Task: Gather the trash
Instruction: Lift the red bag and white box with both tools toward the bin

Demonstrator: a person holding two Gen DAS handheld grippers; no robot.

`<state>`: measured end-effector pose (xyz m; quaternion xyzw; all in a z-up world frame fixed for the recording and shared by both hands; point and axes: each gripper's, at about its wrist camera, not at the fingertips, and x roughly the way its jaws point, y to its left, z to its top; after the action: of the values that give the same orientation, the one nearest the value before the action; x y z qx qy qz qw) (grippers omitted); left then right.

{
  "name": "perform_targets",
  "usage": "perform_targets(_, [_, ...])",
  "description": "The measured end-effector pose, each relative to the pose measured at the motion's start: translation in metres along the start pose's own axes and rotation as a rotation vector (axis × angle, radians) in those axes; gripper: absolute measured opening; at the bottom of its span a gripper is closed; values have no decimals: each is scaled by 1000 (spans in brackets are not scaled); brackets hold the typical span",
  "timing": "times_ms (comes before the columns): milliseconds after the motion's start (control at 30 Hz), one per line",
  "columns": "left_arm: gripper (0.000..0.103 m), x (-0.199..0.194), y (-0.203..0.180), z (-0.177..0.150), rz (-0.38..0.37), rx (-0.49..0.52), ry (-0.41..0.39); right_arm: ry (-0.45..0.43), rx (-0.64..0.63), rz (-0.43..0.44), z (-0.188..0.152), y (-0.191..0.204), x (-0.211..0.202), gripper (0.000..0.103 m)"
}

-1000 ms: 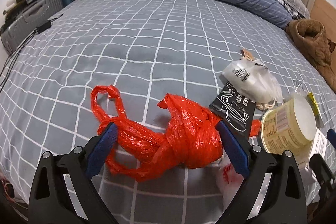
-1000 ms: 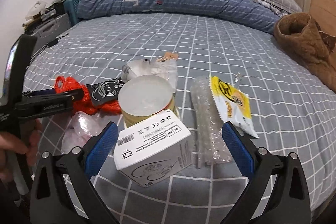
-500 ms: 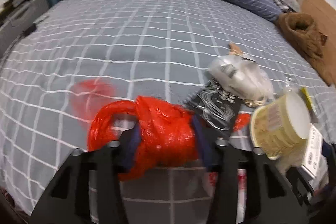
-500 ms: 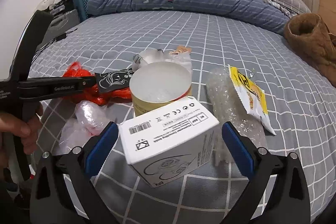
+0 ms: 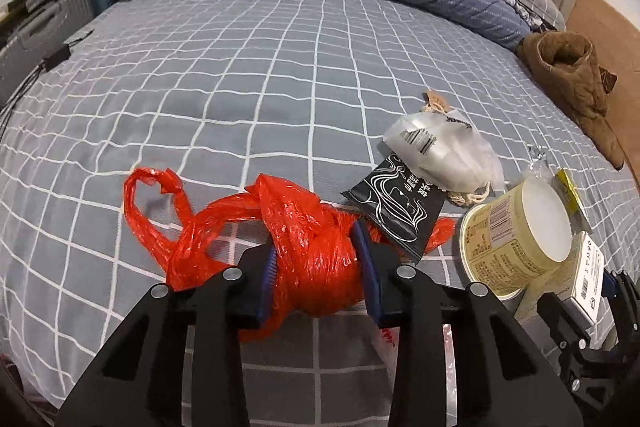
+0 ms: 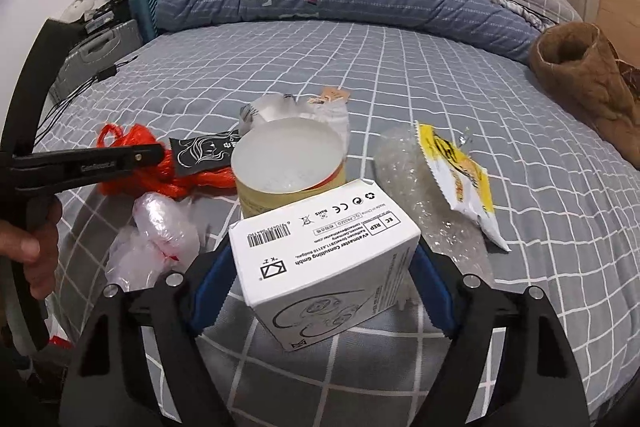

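Now my left jaws clamp the red bag (image 5: 312, 247); right jaws, just closing, pinch the white box (image 6: 324, 259); next, lift both.

Crumpled red plastic bag (image 5: 308, 251) and white printed carton (image 6: 324, 259), tilted, lying amid litter on grey checked bedspread (image 5: 224, 75).

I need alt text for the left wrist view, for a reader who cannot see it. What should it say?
The left gripper is shut on a crumpled red plastic bag lying on a bed with a grey checked sheet. To its right lie a black packet, a white pouch and a yellow tub.
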<state>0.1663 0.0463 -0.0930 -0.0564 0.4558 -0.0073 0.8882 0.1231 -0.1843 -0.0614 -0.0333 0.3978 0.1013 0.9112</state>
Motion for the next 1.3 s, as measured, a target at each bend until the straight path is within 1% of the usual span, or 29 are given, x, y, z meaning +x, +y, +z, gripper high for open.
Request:
perform_targets(233, [34,-16,4,2,14,-5,-20,0,10,-29,5,-1,-10,77])
perform_targets(500, [34,-33,4,0,14,7,-22,-6,30,-59,9,2,-28,77])
perform_targets(933, [34,-75,-5,-8,15,25,-50,-29,42,-56,11,13,-59,77])
perform_targets(1067, [34,-88,-6,-11,27,28,-61,-36,41,-53,10,16,-69,77])
perform_targets(1300, [34,-104,-8,-21,23,22,-53,-47,54,-50,8,19,-84,77])
